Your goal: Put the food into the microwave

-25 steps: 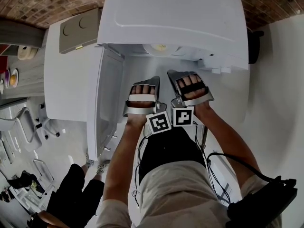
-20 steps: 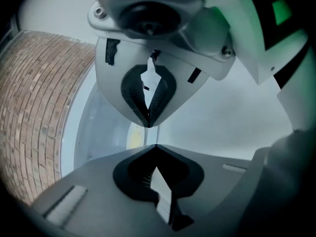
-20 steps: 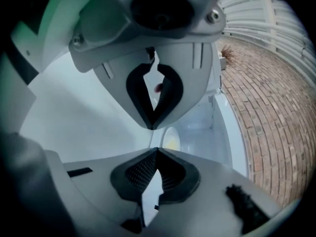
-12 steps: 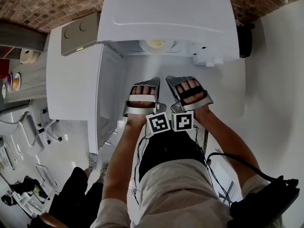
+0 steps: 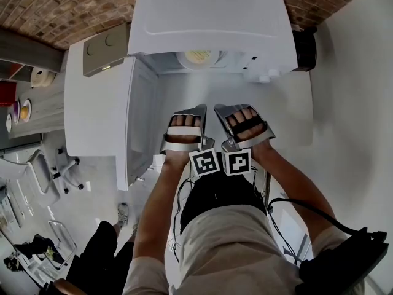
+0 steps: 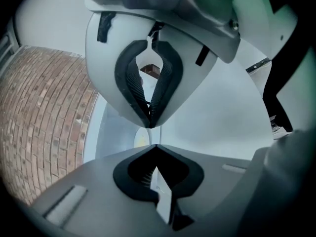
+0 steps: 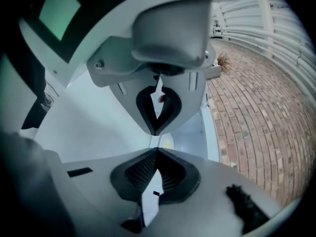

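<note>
Left gripper [image 5: 198, 109] and right gripper [image 5: 221, 108] side by side just in front of the open white microwave [image 5: 215, 17], both with jaws closed tight on nothing. Food [image 5: 199, 56], pale yellow on a round plate [image 5: 183, 58], already inside the cavity, well apart from both grippers. Door [image 5: 141, 121] swung out to the left in the head view, brick wall [image 5: 55, 5] behind

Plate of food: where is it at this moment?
Head view, top centre: the plate of food sits inside the microwave, just behind its open front and right of the swung-open door.
</note>
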Motion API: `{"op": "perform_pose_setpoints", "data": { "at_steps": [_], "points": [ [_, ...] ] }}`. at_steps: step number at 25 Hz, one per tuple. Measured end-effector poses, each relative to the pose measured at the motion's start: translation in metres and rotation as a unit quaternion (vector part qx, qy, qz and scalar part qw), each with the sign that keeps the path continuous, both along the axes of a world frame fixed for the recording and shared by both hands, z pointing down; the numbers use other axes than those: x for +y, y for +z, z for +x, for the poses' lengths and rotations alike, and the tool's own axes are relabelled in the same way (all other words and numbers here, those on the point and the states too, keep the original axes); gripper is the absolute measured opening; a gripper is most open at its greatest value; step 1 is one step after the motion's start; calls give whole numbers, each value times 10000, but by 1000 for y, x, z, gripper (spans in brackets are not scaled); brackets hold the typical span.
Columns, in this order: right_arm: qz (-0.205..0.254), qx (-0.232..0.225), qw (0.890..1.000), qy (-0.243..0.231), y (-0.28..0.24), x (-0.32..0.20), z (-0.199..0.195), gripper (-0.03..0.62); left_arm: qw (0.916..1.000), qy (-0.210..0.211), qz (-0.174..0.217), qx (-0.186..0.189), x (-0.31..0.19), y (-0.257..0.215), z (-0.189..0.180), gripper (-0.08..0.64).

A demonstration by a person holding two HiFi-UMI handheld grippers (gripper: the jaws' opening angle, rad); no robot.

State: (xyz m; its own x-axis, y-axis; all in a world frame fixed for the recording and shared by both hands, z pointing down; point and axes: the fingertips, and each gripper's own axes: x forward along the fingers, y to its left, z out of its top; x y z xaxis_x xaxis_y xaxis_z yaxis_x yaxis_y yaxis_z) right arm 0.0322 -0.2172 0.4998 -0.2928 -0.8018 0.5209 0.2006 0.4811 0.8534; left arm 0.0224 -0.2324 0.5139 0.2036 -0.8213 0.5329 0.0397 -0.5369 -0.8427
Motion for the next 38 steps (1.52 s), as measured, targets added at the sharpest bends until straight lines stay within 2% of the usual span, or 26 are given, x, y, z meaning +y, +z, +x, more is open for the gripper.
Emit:
{"op": "perform_pose_setpoints", "data": {
  "at_steps": [18,25,38],
  "points": [
    [318,-77,9994,88,-52,47,1,6,9984,371,423,78,53,-51,12,6],
    [386,-95,9992,-47,-65,72,-3,6,9969,568,536,100,73,-64,15,6],
    [493,-40,9988,-9,-74,79,-2,6,9951,738,656,66,85,-74,20,6]
  ]
}}
